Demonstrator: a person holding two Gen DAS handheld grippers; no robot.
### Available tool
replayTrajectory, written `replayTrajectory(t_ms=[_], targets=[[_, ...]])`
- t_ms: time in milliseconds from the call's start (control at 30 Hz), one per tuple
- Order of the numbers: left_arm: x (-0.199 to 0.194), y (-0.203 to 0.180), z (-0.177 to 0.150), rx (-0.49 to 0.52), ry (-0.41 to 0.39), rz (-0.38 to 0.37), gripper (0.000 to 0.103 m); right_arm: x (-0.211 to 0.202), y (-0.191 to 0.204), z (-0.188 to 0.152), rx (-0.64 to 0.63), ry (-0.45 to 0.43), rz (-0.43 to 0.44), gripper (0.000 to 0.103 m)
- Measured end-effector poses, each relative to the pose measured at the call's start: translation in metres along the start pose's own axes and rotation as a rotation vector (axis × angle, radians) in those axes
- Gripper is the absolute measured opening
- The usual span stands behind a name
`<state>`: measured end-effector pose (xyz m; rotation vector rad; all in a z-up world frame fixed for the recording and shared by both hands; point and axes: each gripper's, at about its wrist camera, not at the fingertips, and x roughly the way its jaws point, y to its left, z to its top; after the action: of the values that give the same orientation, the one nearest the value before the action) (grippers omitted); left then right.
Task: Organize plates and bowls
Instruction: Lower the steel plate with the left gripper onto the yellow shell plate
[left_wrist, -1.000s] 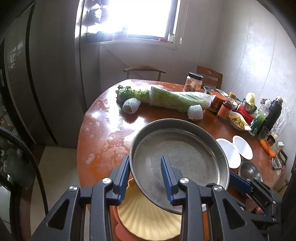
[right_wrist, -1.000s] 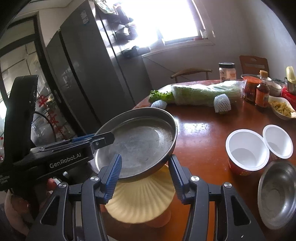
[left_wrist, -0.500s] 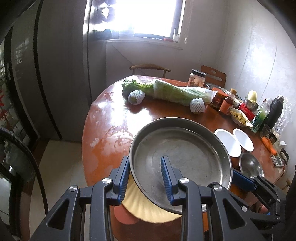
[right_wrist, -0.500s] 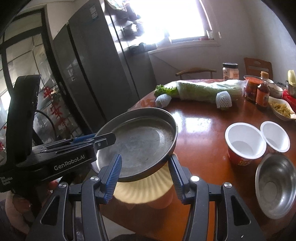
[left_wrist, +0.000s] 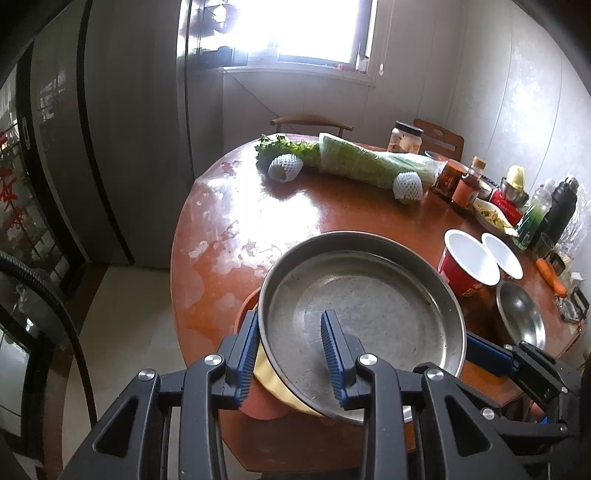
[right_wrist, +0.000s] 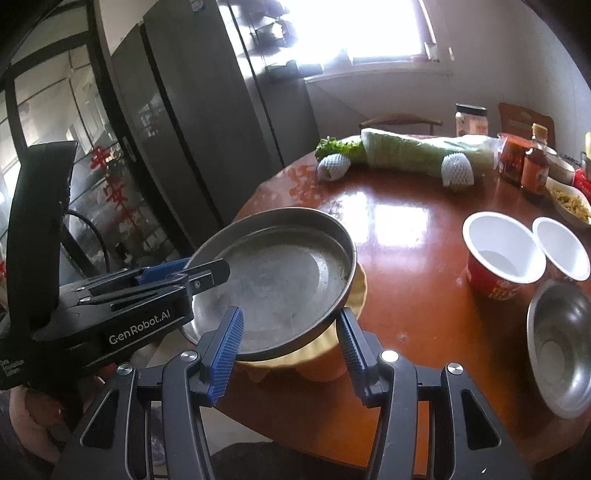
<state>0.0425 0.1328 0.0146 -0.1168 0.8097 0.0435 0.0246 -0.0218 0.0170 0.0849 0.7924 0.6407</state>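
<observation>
Since a second ago I've lowered the steel pan (left_wrist: 364, 306) closer onto the yellow plate (right_wrist: 352, 295). My left claw (left_wrist: 291, 354) is clamped on its near rim, one finger inside, one outside, so it stays level. My right claw (right_wrist: 288, 339) stands wide around the pan's edge, gripping nothing, ready to steady it. Beyond, on the worktop (left_wrist: 280, 218), the steel bowl (right_wrist: 561, 350) and two white cups (right_wrist: 502, 251) wait for sorting.

"GenRobot.AI" on left tool (right_wrist: 205, 274) body
</observation>
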Motion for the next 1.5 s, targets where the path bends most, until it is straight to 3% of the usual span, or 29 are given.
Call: replayTrajectory(t_ms=[800,1500], targets=[[0.031,0.001,-0.014,0.002,0.08,0.012,0.033,0.014,-0.007,-0.015,0.008,0.055,0.015,0.055],[0.048,0.002,-0.016,-0.008,0.075,0.043,0.033,0.027,-0.005,-0.013,-0.015,0.05,-0.009,0.054]])
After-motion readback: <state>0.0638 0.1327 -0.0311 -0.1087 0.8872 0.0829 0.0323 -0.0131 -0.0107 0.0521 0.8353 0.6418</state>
